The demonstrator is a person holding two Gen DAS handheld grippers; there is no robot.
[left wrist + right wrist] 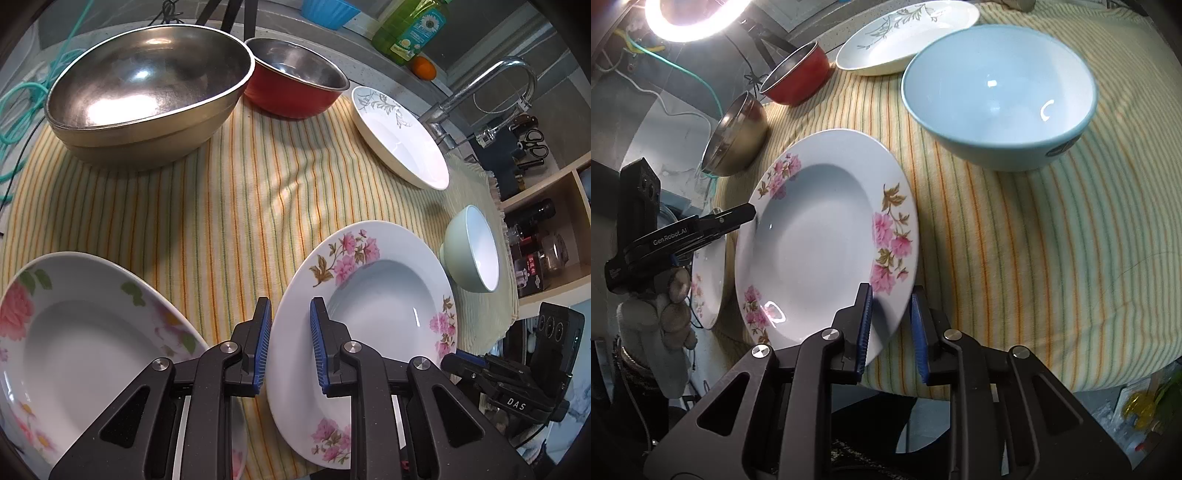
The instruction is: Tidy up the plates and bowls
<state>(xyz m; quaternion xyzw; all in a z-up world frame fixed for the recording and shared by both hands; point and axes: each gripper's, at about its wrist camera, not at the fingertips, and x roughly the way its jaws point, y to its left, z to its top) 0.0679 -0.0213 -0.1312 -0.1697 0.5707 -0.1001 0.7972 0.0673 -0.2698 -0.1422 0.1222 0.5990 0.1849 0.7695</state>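
Note:
A white deep plate with pink flowers (373, 295) (820, 236) lies on the striped cloth (229, 206). My left gripper (290, 345) is open, its jaws on either side of the plate's left rim. My right gripper (891, 330) is open astride the opposite rim. The left gripper also shows in the right wrist view (738, 218) at the plate's far edge. A second flowered plate (85, 332) lies left of it. A pale blue bowl (997, 96) (474, 251) and a white leaf-pattern plate (400, 136) (905, 33) sit further back.
A large steel bowl (147, 92) and a red steel-lined bowl (295, 81) stand at the back of the cloth. A tap (480, 92), a green bottle (410, 26) and an orange (423, 68) are behind. Shelves (546, 236) stand at the right. A ring light (694, 18) glares.

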